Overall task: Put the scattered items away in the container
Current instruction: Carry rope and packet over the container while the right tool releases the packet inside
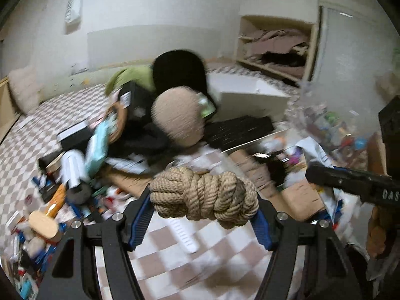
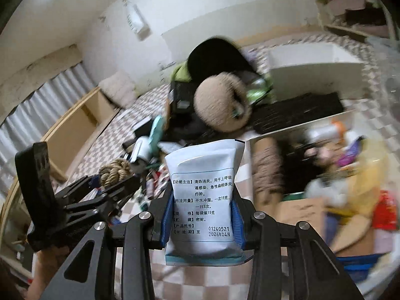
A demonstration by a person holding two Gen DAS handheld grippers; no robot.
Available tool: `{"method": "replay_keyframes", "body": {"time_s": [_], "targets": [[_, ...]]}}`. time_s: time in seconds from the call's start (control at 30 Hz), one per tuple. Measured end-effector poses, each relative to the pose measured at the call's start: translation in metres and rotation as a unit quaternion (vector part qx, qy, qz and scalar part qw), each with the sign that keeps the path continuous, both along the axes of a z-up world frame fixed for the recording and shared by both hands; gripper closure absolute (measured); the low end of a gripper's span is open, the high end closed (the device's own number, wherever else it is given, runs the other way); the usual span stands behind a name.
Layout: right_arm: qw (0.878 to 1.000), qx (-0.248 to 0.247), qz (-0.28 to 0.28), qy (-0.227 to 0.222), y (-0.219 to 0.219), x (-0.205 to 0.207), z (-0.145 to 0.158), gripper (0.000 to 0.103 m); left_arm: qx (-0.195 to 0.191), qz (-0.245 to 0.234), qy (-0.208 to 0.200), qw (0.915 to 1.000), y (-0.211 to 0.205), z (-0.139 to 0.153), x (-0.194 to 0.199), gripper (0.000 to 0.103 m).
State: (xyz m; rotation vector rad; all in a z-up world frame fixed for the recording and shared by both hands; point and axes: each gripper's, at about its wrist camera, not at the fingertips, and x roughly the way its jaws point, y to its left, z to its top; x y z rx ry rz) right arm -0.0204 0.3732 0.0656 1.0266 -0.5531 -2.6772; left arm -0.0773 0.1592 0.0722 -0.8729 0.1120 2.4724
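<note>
My left gripper is shut on a knotted bundle of tan rope, held above the checkered bedspread; the rope and that gripper also show at the left of the right wrist view. My right gripper is shut on a white medicine sachet with blue edges and printed text, held upright between the blue pads. An open cardboard box full of colourful items lies to the right of it; the same box shows right of the rope. The right gripper's black body enters the left wrist view from the right.
Scattered small packets and boxes litter the checkered bedspread on the left. Behind lie a beige knitted hat, a black cap, a black keyboard and a white box. The background is blurred.
</note>
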Motion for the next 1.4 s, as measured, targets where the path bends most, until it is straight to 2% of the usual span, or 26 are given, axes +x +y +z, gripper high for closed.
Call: {"method": "replay_keyframes", "body": {"time_s": [0.07,0.2,0.33,0.57,0.83,1.17,1.2,1.23,1.3,1.4], "targets": [[1.000,0.002,-0.018,0.006,0.021,0.008,0.010,0.062,0.001,-0.015,0.008,0.9998,0.016,0.007,0.002,0.034],[0.997,0.041,-0.060,0.013,0.061,0.022,0.029,0.062,0.012,-0.049,0.016,0.9986,0.052,0.021,0.004,0.034],[0.993,0.072,-0.095,0.004,0.096,0.033,0.033,0.062,0.015,-0.081,0.019,0.9964,0.087,0.027,0.006,0.034],[0.986,0.094,-0.135,-0.036,0.140,0.045,0.008,0.062,0.013,-0.122,0.005,0.9924,0.141,0.019,0.006,0.034],[0.981,0.096,-0.145,-0.088,0.158,0.046,-0.033,0.062,-0.007,-0.142,-0.022,0.9896,0.183,-0.005,0.002,0.034],[0.980,0.084,-0.148,-0.108,0.171,0.041,-0.052,0.061,-0.019,-0.145,-0.048,0.9881,0.215,-0.028,-0.009,0.034],[0.980,0.085,-0.148,-0.107,0.171,0.041,-0.052,0.056,-0.020,-0.145,-0.051,0.9879,0.218,-0.030,-0.010,0.034],[0.980,0.087,-0.148,-0.105,0.171,0.041,-0.051,0.044,-0.021,-0.145,-0.053,0.9877,0.220,-0.031,-0.010,0.034],[0.979,0.092,-0.149,-0.101,0.170,0.041,-0.050,0.033,-0.024,-0.145,-0.055,0.9876,0.223,-0.034,-0.011,0.034],[0.980,0.091,-0.146,-0.099,0.170,0.041,-0.049,0.033,-0.029,-0.145,-0.061,0.9871,0.227,-0.039,-0.013,0.034]]}}
